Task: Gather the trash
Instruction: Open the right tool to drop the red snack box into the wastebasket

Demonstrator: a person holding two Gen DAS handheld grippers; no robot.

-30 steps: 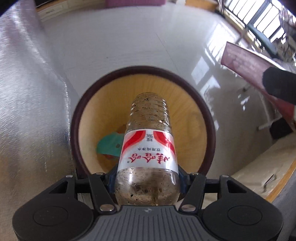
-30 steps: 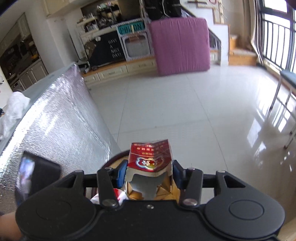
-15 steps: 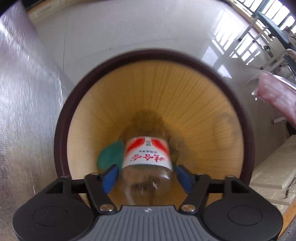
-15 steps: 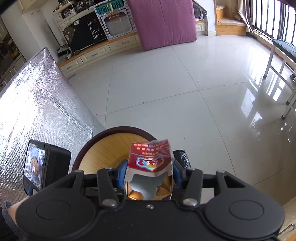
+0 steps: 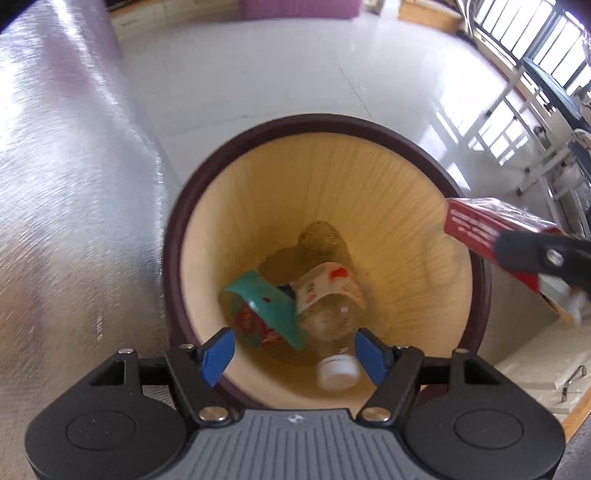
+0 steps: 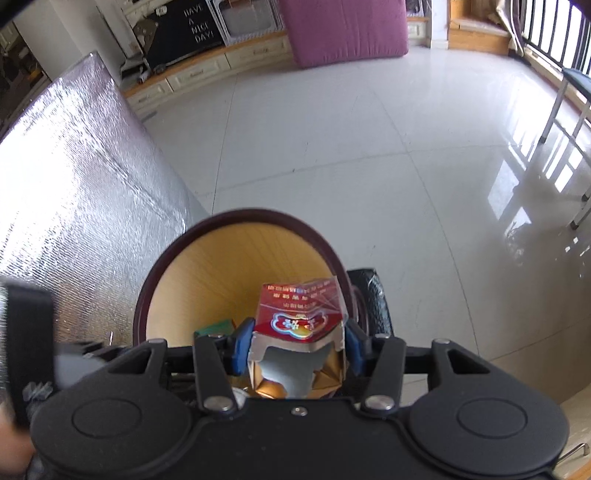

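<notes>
A round bin with a dark brown rim (image 5: 258, 129) and pale wood inside stands on the floor below me. A clear plastic bottle (image 5: 328, 306) with a red and white label lies in its bottom beside a teal and red wrapper (image 5: 266, 314). My left gripper (image 5: 293, 356) hangs open and empty over the bin's near edge. My right gripper (image 6: 295, 349) is shut on a red and gold carton (image 6: 299, 317) above the bin's rim (image 6: 236, 218). The carton also shows in the left wrist view (image 5: 480, 225), at the bin's right edge.
A table covered in silver foil (image 5: 66, 184) runs along the left of the bin (image 6: 74, 192). Glossy white floor tiles (image 6: 351, 129) stretch ahead to a purple cushion (image 6: 343, 29) and low cabinets. Chair legs (image 6: 565, 103) stand at the right by the window.
My left gripper has opened and the bottle has dropped into the bin. My right gripper has carried the carton over the bin.
</notes>
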